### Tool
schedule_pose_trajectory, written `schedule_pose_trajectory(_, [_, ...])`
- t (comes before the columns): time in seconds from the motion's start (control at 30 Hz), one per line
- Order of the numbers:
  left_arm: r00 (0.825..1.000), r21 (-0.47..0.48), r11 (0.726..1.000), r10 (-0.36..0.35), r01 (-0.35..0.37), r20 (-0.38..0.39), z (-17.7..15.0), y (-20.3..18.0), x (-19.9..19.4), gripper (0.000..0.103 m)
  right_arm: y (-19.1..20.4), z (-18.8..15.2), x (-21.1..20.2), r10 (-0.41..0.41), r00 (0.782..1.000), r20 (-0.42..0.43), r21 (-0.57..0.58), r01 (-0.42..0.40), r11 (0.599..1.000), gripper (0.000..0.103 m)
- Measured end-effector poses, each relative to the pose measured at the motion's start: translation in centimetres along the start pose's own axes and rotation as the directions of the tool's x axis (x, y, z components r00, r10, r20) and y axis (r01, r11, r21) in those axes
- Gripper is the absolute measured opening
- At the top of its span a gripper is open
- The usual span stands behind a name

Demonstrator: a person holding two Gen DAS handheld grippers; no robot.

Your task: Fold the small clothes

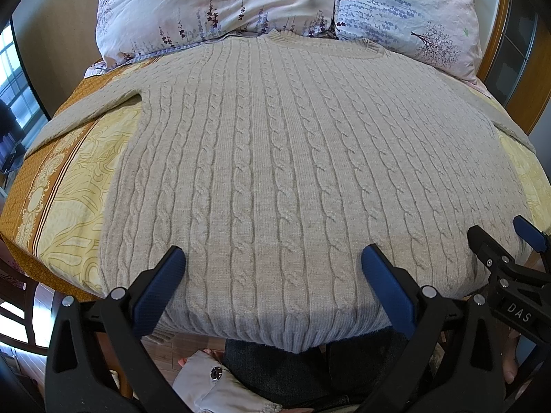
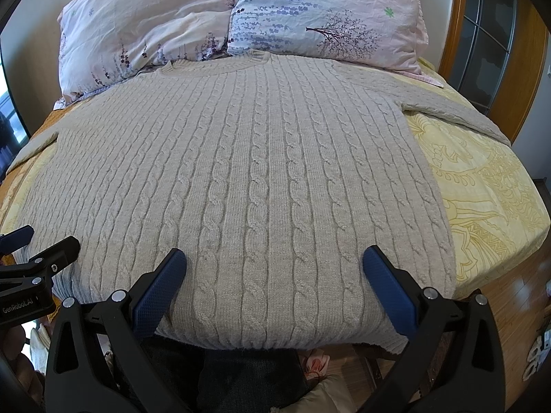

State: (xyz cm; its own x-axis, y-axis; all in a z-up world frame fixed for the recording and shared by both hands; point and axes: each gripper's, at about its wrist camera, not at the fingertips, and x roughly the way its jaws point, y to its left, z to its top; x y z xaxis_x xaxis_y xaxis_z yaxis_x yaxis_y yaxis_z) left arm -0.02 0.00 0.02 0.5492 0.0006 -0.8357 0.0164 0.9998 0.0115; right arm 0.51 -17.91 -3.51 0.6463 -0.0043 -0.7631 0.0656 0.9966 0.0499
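A beige cable-knit sweater [image 1: 275, 158] [image 2: 248, 172] lies spread flat on the bed, collar toward the pillows, hem hanging slightly over the near edge. Its sleeves stretch out to both sides. My left gripper [image 1: 272, 258] hovers open over the hem's left part, nothing between its blue pads. My right gripper [image 2: 275, 258] stands open above the hem's right part, also holding nothing. The right gripper [image 1: 502, 241] shows at the right edge of the left wrist view; the left gripper [image 2: 38, 244] shows at the left edge of the right wrist view.
Two floral pillows [image 1: 220, 3] [image 2: 327, 10] lean at the head of the bed. A yellow and orange patterned bedsheet [image 1: 69, 179] [image 2: 482, 179] covers the mattress. A wooden door frame [image 2: 458, 34] stands at the right. A person's dark trousers [image 1: 275, 371] show below the hem.
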Motion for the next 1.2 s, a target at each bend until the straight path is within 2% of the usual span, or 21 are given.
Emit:
schedule_pose_trajectory(0.73, [1.000,0.000,1.000,-0.001,0.001,-0.006,-0.2,0.0,0.0,0.101,0.1,-0.3,0.1,0.018,1.000,0.020,-0.019,-0.018,1.000,0.102])
schedule_pose_trajectory(1.0, [1.000,0.015,1.000,0.001,-0.001,-0.013,0.1,0.2,0.3,0.101,-0.4,-0.5,0.1,0.079,0.990,0.117,-0.081,-0.070,0.994,0.102])
schedule_pose_trajectory(1.1, [1.000,0.027,1.000,-0.007,0.007,-0.008,0.3,0.3,0.5,0.101,-0.5,-0.2,0.3,0.090,0.990,0.108,-0.088,-0.081,0.993,0.102])
schedule_pose_trajectory(1.2, [0.999,0.047,0.998,-0.027,0.028,-0.019,1.2,0.3,0.8,0.101,-1.5,0.9,0.6,0.096,0.991,0.091,-0.024,-0.094,0.995,0.102])
